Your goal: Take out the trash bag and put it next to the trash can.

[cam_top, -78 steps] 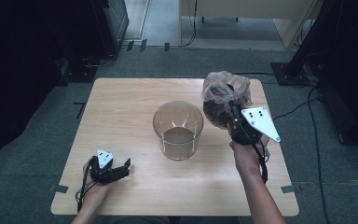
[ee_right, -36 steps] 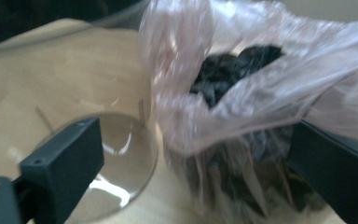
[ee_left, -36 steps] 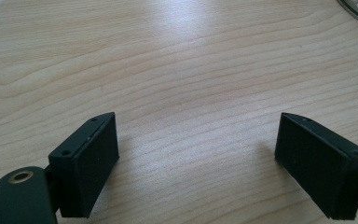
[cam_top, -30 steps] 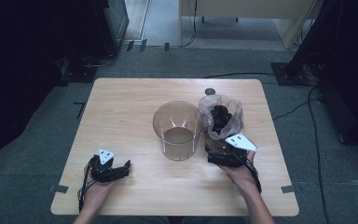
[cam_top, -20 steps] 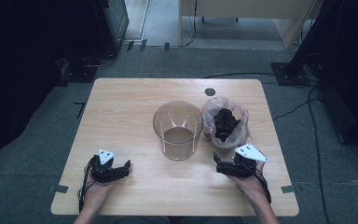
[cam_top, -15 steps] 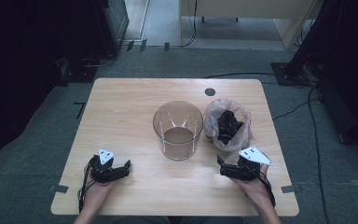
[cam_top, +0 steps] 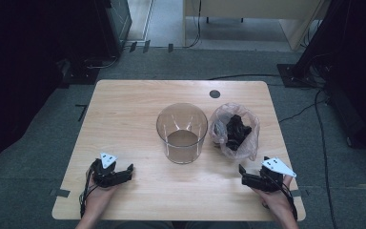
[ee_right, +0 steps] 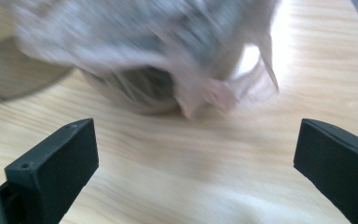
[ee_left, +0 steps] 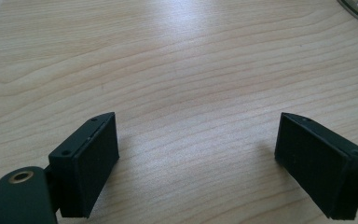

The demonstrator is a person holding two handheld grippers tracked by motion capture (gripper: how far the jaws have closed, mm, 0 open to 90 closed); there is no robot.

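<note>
The right gripper, jaws spread, rests just short of the crinkled clear plastic bag of dark pieces; the left gripper, jaws also spread, lies on bare light wooden table. This reads as a pause between steps; next likely calls for regrasping the bag ahead.

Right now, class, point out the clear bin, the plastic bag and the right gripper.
clear bin (cam_top: 181,132), high view, on its near wall.
plastic bag (cam_top: 221,125), high view, on its left side.
right gripper (cam_top: 242,175), high view, between its open jaws.

High view: I look down and forward over the whole table.
Left gripper view: close, skimming bare wood.
Right gripper view: close, facing the plastic bag, shared with high view.
</note>
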